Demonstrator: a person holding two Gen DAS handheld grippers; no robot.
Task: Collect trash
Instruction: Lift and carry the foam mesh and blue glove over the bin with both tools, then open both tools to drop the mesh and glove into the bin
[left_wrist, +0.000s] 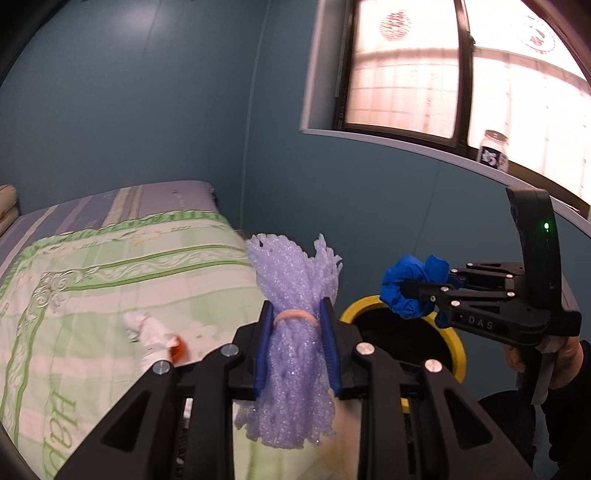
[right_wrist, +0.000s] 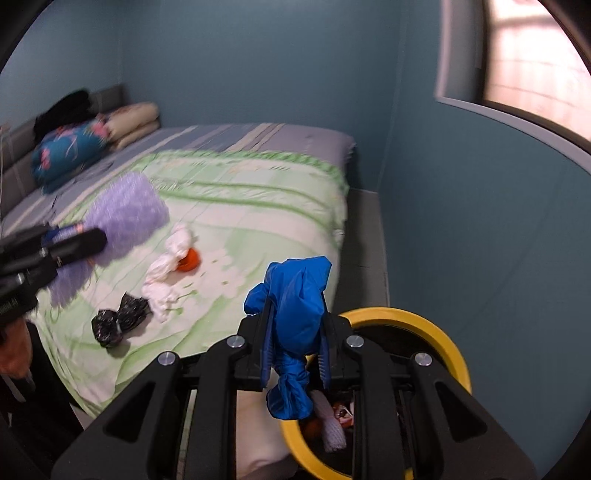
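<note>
My left gripper (left_wrist: 295, 314) is shut on a purple foam net bundle (left_wrist: 295, 295) tied with a rubber band, held above the bed's corner. My right gripper (right_wrist: 295, 321) is shut on a knotted blue plastic bag (right_wrist: 295, 314), held over the yellow-rimmed trash bin (right_wrist: 424, 321). In the left wrist view the right gripper (left_wrist: 406, 291) holds the blue bag (left_wrist: 410, 284) above the bin (left_wrist: 458, 350). On the bed lie a white tissue wad (right_wrist: 170, 269) with an orange piece (right_wrist: 190, 260) and a black plastic bag (right_wrist: 118, 319). Trash lies inside the bin.
The bed (right_wrist: 258, 192) with a green patterned cover fills the left side; pillows (right_wrist: 74, 147) lie at its head. Blue walls stand behind and to the right. A glass jar (left_wrist: 495, 149) stands on the window sill. The bin stands between the bed and the wall.
</note>
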